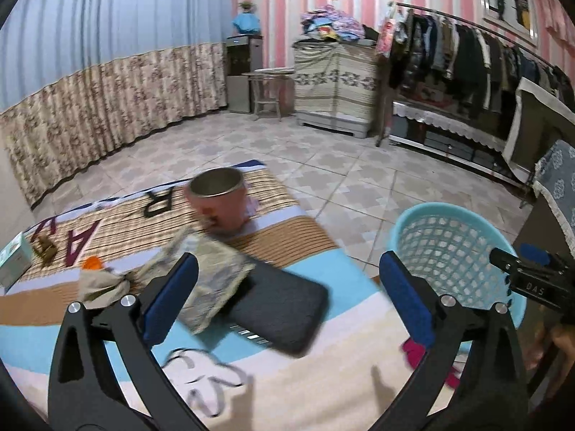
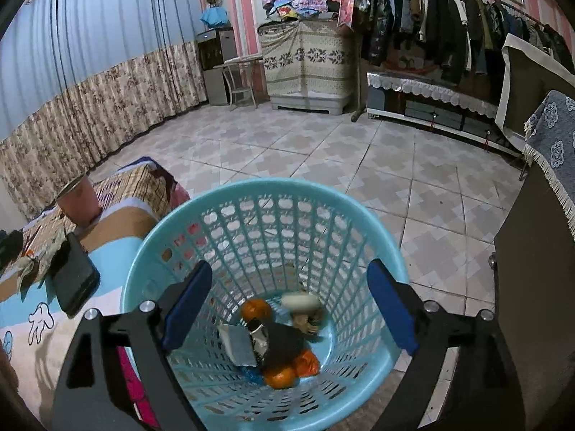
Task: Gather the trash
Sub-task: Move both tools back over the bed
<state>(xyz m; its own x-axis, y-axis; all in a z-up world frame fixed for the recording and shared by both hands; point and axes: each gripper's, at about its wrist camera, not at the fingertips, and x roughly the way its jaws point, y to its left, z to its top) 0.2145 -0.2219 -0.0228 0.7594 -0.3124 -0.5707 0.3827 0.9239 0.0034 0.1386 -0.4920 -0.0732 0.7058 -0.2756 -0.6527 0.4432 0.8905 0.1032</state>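
A light blue mesh basket (image 2: 201,208) stands on the floor beside the bed and also shows in the left wrist view (image 1: 424,215). It holds orange peels (image 2: 280,377), a white piece (image 2: 300,301) and dark wrappers (image 2: 284,341). My right gripper (image 2: 287,305) is open and empty above the basket's mouth. My left gripper (image 1: 287,280) is open and empty over the bed, near a crumpled wrapper (image 1: 212,276) and a crumpled paper (image 1: 100,283). An orange scrap (image 1: 91,263) and a brown scrap (image 1: 45,249) lie further left.
A black phone (image 1: 284,305) lies on the patterned bedspread (image 1: 323,370), partly under the wrapper. A pink metal cup (image 1: 219,201) stands behind it. A small box (image 1: 12,262) sits at the left edge. A clothes rack (image 1: 467,54) and cabinet (image 1: 334,82) stand across the tiled floor.
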